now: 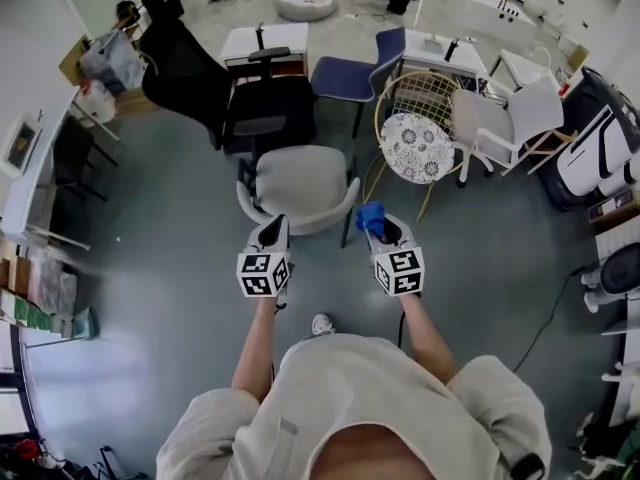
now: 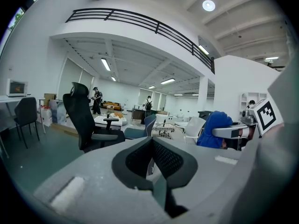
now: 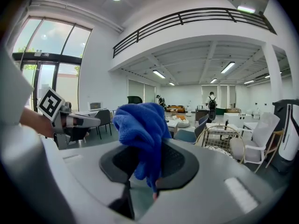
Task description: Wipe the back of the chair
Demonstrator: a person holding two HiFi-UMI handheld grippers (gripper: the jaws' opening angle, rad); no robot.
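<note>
Head view: grey chair (image 1: 300, 180) stands just ahead of the person, its back nearest the left gripper (image 1: 270, 236) and right gripper (image 1: 380, 230).
Left gripper view: jaws pressed together, nothing between them.
Right gripper view: jaws clamped on a bunched blue cloth (image 3: 140, 125).

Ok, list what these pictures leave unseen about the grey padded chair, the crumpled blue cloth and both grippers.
- Rear face of the grey padded chair: the head view looks steeply down on it, showing its top edge only; both gripper views aim above it.
- Whether the crumpled blue cloth in the right gripper touches the chair: the overhead angle gives no depth there.
- Dust or stains on the chair: too small.
</note>
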